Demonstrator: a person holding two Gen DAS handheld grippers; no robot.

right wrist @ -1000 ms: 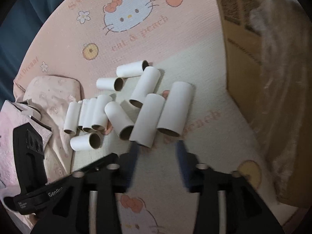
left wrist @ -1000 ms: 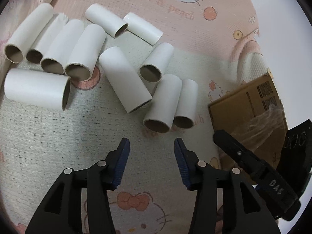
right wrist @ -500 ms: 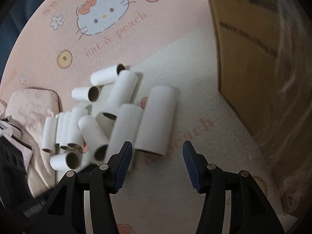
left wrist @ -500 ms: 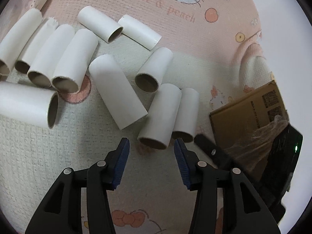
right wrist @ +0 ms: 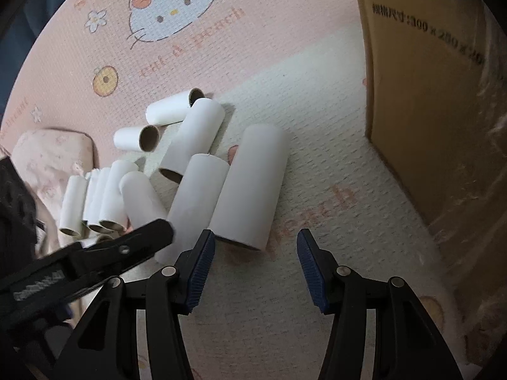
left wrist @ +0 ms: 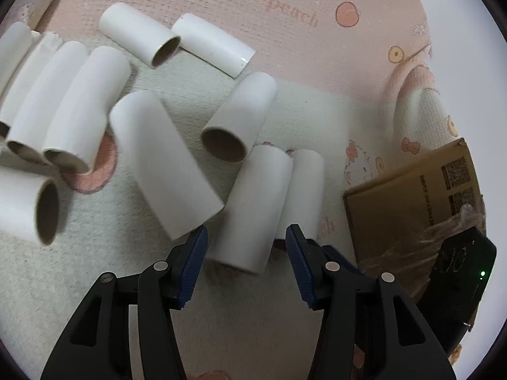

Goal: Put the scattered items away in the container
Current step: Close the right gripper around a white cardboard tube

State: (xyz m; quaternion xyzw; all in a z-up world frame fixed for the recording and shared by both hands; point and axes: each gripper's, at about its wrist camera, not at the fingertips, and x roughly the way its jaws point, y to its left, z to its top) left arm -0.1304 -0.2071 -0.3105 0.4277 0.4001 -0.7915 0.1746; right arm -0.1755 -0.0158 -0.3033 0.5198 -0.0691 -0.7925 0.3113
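Several white cardboard tubes lie scattered on a pink and cream cartoon-cat blanket (left wrist: 95, 285). My left gripper (left wrist: 245, 253) hovers low over the near end of one tube (left wrist: 253, 202). That end lies between the blue pads; the jaws are opening and do not press on it. My right gripper (right wrist: 256, 262) stands open just in front of the neighbouring, rightmost tube (right wrist: 250, 186), whose near end is by its left fingertip. The brown cardboard box (right wrist: 427, 95) stands to the right, also seen in the left wrist view as the box (left wrist: 412, 199). In the right wrist view the left gripper (right wrist: 95, 253) reaches in from the left.
A row of tubes (left wrist: 63, 110) lies side by side at the left, with two more (left wrist: 142, 38) further back. A folded pink cloth (right wrist: 54, 158) sits at the blanket's left edge. Crinkled clear plastic (right wrist: 475, 190) covers part of the box.
Both grippers have come lower and closer to the tubes. The left gripper's fingertips now flank a tube's near end and stand slightly wider. The right gripper's fingers have sharpened from a blur.
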